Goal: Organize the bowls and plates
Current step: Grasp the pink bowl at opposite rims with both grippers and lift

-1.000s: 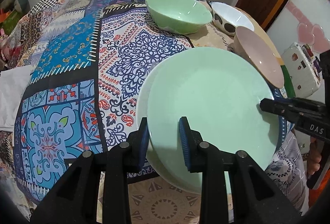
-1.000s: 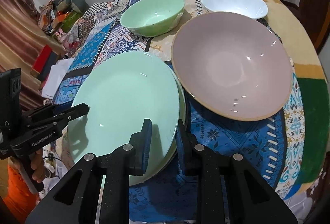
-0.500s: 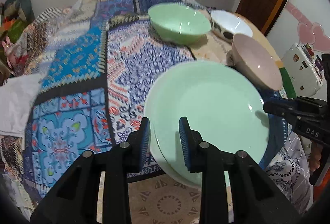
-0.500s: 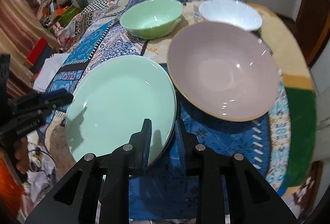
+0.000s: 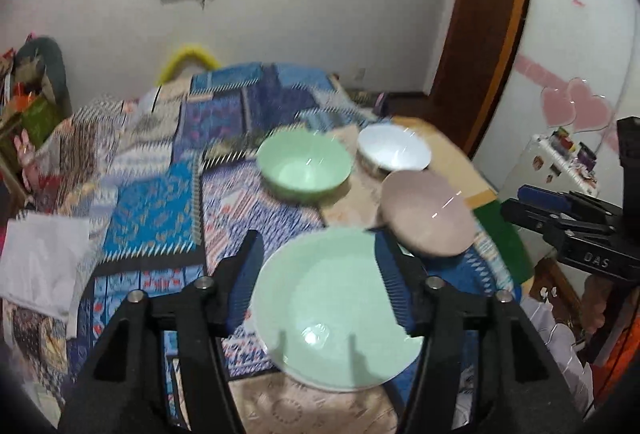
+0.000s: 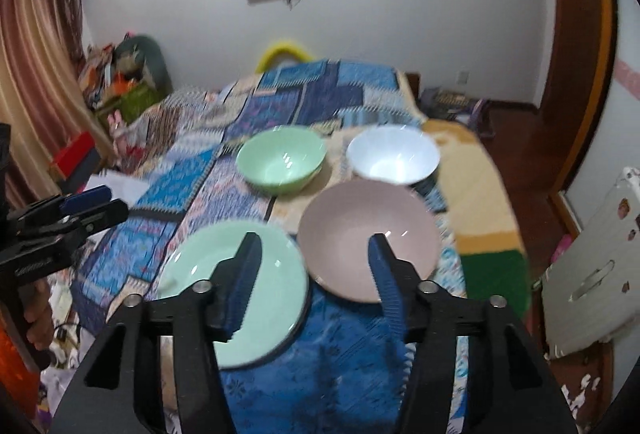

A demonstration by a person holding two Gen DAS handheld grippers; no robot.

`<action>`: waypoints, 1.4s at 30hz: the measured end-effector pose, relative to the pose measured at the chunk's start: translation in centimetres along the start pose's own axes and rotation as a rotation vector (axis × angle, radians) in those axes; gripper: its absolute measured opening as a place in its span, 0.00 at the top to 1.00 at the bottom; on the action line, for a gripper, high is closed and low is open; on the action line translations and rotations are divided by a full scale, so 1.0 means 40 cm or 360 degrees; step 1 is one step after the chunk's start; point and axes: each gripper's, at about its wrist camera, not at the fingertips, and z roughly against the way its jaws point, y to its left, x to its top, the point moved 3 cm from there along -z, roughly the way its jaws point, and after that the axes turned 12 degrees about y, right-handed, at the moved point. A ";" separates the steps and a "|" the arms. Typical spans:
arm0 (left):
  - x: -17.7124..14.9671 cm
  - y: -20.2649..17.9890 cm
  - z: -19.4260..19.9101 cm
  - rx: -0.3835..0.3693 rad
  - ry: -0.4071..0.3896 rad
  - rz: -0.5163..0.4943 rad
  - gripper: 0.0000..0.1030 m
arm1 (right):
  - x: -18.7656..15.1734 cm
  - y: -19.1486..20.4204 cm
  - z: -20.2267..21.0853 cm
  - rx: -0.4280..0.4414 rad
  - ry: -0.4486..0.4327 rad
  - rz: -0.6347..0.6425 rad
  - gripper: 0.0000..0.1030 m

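Observation:
A pale green plate (image 5: 336, 322) lies flat at the table's near edge, with a paler rim showing under it. My left gripper (image 5: 316, 238) hangs above it, jaws opening, nothing between the pads. The right wrist view shows the same plate (image 6: 280, 282) beside a mauve bowl (image 6: 360, 234). My right gripper (image 6: 313, 236) hovers over both, jaws also opening and empty. Behind stand a green bowl (image 6: 280, 160) and a white bowl (image 6: 392, 154). Each gripper appears at the edge of the other's view, the right gripper (image 5: 560, 210) and the left gripper (image 6: 92, 204).
A blue patchwork cloth (image 5: 152, 210) covers the table. A white sheet (image 5: 40, 262) lies at its left edge. A white cabinet (image 6: 592, 274) stands to the right of the table, near a wooden door frame (image 6: 580, 74). Clutter is piled in the left corner (image 6: 120, 82).
Both grippers held the green plate's rim a second ago. They have let go, opened, and risen back from the table. The plate now rests flat.

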 end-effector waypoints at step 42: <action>0.128 -0.181 -0.561 -0.0139 0.0554 -0.0092 0.62 | -0.047 -0.290 -0.328 0.0176 0.0375 -0.0426 0.71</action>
